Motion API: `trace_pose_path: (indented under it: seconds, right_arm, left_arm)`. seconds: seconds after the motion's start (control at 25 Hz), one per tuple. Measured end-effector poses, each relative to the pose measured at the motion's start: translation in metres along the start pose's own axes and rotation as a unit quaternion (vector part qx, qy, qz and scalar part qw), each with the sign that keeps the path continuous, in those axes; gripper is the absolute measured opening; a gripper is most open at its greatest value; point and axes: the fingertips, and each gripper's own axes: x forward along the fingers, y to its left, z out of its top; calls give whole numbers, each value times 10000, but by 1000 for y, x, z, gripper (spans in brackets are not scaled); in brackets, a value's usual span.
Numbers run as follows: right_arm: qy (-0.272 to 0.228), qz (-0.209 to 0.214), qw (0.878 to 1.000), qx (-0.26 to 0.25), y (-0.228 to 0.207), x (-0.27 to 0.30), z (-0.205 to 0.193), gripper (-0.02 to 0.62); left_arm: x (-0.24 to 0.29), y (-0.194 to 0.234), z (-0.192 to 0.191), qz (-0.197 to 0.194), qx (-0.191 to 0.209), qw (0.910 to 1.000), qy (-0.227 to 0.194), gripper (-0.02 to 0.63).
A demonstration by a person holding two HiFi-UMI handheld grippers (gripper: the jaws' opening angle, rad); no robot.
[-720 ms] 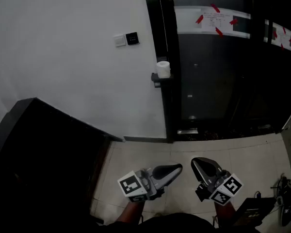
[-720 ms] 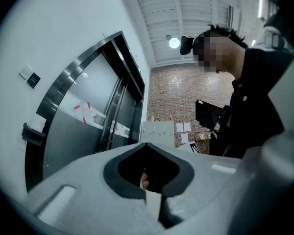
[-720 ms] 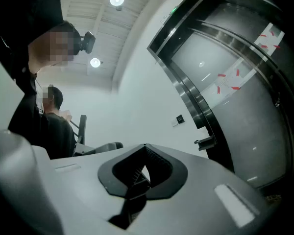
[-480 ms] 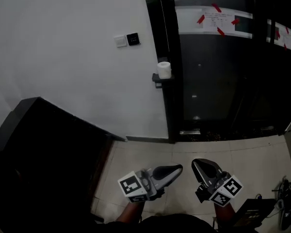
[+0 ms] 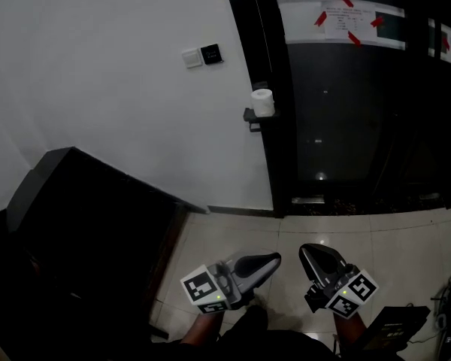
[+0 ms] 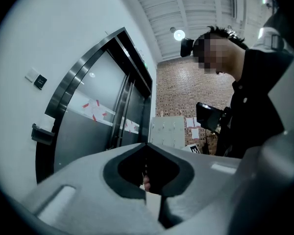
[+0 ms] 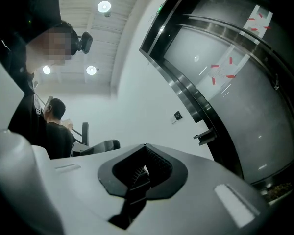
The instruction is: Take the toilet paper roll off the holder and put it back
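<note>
Sitting on holder (image 5: 250,117), roll (image 5: 262,102) well apart from jaws.

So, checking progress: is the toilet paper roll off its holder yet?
No, the toilet paper roll sits upright on the holder.

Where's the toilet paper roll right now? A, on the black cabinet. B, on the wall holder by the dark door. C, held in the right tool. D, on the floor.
B: the toilet paper roll sits on the holder beside the door frame.
</note>
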Motion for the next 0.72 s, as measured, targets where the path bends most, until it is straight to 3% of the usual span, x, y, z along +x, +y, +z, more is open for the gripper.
trace_pose_path:
  seconds: [0.36, 0.6, 0.72]
  right_arm:
    - [199, -332, 9989, -279, -67, 57, 0, 2]
    - [159, -503, 9978, -395, -119, 142, 14, 2]
    - [211, -621, 9965, -515, -146, 185, 18, 2]
  left_arm:
    - [14, 102, -4, -187, -140, 9996, -165, -5]
    - [23, 198, 25, -516, -322, 9965, -566, -5]
    - [22, 247, 35, -613, -343, 9959, -568, -5]
